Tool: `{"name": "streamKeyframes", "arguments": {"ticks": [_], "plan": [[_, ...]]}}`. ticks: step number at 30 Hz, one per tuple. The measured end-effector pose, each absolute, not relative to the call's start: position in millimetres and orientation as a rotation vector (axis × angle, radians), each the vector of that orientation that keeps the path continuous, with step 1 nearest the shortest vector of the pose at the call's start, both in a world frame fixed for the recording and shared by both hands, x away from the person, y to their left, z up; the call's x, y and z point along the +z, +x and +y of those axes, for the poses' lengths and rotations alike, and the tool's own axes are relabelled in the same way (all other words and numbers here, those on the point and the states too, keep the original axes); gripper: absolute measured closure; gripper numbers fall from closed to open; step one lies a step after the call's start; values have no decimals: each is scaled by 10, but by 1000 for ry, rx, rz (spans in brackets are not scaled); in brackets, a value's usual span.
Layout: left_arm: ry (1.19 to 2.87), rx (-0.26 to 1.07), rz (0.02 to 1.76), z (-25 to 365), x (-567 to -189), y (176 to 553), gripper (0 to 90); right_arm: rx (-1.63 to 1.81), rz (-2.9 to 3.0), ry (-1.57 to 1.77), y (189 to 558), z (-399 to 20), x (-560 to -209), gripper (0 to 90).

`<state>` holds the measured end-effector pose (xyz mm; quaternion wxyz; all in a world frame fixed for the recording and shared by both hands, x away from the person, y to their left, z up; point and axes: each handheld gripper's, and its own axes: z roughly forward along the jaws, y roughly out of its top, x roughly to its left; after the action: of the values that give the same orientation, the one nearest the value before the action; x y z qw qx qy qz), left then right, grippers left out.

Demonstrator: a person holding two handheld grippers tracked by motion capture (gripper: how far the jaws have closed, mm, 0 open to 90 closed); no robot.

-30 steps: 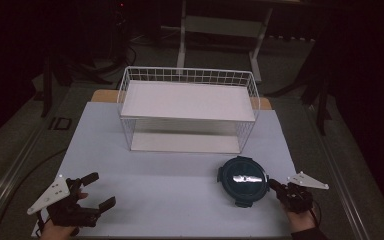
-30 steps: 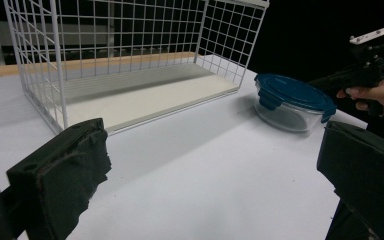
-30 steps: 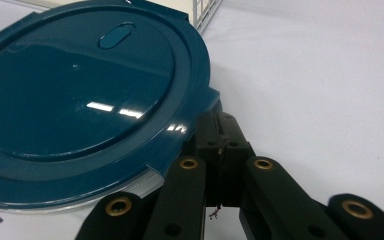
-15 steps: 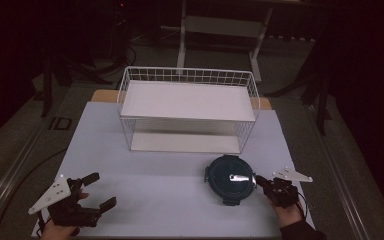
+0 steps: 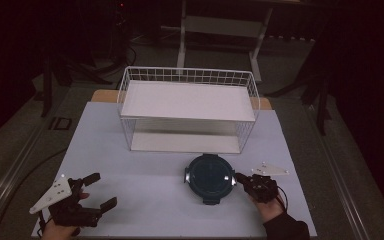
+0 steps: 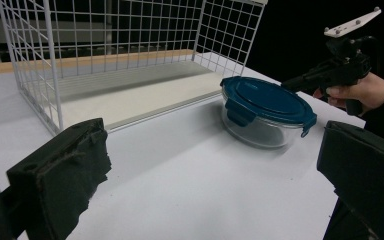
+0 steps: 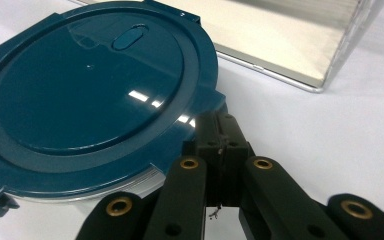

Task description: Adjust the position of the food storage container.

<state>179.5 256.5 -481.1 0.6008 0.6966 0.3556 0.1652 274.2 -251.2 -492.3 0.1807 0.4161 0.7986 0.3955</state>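
High view sets the round container (image 5: 209, 177) with its dark blue lid on the white worktop (image 5: 145, 180), just in front of the open lower level of the white wire rack (image 5: 187, 107), probably staged there so it can go onto one of the rack's shelves. The right gripper (image 5: 240, 179) meets the container at its right edge; in the right gripper view its jaws are pressed together, with one of the lid's side tabs (image 7: 207, 107) at their tips. Whether they actually pinch the tab or merely push against it cannot be told. Gripping at the rim makes sense, since the smooth lid top offers nothing to hold and the glass body below is too wide for the jaws. The left gripper (image 5: 100, 190) rests near the worktop's front left corner, well apart from the container, its jaws spread wide and empty, seemingly parked out of the way. The left gripper view looks between those jaws toward the container and the rack beyond.
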Motion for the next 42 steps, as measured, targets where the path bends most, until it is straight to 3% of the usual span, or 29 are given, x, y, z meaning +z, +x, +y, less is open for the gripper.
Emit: {"name": "streamKeyframes", "arguments": {"ticks": [13, 42], "plan": [[1615, 374, 827, 2558, -4819, 1805, 3, 1156, 2264, 1201, 2781, -2531, -4952, 900], [1619, 368, 824, 2545, -4820, 1798, 3, 1238, 2408, 1039, 2802, -1795, -4937, 900]]}}
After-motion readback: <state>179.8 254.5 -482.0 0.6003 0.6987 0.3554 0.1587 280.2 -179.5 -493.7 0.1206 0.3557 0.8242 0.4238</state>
